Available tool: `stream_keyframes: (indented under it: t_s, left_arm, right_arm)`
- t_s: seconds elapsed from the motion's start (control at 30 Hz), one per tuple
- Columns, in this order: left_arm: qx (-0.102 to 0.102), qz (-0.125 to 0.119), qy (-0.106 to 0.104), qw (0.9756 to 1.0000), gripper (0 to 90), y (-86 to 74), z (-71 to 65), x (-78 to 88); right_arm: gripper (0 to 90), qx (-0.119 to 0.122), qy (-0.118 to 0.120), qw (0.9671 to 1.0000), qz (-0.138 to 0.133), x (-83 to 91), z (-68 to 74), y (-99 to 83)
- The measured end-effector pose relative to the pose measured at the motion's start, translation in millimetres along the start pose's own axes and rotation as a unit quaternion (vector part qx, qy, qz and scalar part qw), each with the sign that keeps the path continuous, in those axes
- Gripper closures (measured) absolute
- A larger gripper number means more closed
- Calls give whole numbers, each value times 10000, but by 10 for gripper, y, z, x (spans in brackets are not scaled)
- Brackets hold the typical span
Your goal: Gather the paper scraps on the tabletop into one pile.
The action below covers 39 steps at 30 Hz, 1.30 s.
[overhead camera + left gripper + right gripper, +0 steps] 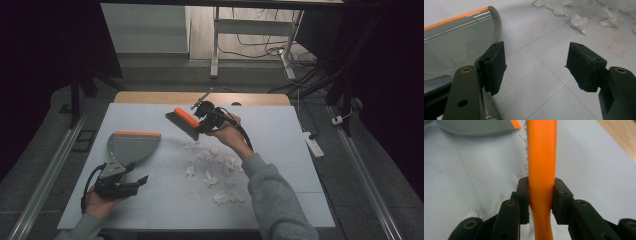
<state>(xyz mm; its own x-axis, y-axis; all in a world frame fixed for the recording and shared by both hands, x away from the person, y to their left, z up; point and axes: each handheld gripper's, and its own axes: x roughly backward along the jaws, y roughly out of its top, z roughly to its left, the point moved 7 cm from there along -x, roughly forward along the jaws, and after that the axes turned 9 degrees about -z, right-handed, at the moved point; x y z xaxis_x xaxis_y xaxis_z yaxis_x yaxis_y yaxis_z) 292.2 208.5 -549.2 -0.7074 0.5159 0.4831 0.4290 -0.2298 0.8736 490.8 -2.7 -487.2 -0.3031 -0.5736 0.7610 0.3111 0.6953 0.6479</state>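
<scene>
Surface [150, 200], pale grey, fills frame centre in a dark room; right hand-held gripper [204, 123] clamps brush [183, 122], left hand-held gripper [131, 179] gapes beside dustpan [131, 146].

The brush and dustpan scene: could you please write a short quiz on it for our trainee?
1. True or false: the right hand-held gripper is shut on the brush.
2. What lies scattered on the table near the person's right forearm? A) paper scraps B) coins C) screws
3. Which colour is the strip along the dustpan edge?

Key: 1. True: the pads press on the orange brush back in the right gripper view. 2. A, the paper scraps. 3. Orange.
</scene>
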Motion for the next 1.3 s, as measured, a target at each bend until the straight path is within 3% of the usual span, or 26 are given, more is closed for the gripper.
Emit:
stream_keyframes:
  t_s: [0.17, 0.3, 0.37, 0.5, 0.63, 0.9, 1.13, 1.3]
  left_arm:
    - [-6, 10, -3, 10000, 328, -5, -1, -5]
    - [-6, 6, -13, 10000, 328, -7, -8, -5]
    - [-6, 2, -16, 10000, 328, -7, -4, -5]
    - [-15, -9, -16, 10000, 329, -5, -3, 1]
    - [-9, -30, -13, 10000, 330, 0, -4, 5]
    - [-68, -6, -47, 10000, 330, 10, -35, -11]
    - [-80, -3, -35, 10000, 330, 12, -36, -16]
    - [-49, -16, -23, 10000, 330, 8, -25, -12]
  right_arm:
    - [704, -360, 161, 9992, -9, -251, 94, 76]
    - [704, -766, 336, 9963, -176, -378, 91, 91]
    - [704, -881, 330, 9955, -110, -417, 57, 53]
    - [704, -1212, 219, 9923, 133, -450, -19, -71]
    - [704, -1469, 156, 9887, 269, -346, -88, -214]
    - [704, -1447, -91, 9870, 690, 50, -152, -531]
    - [704, -1278, 3, 9918, 89, 281, -25, -362]
    - [704, -1092, 299, 9935, 83, 223, 201, -276]
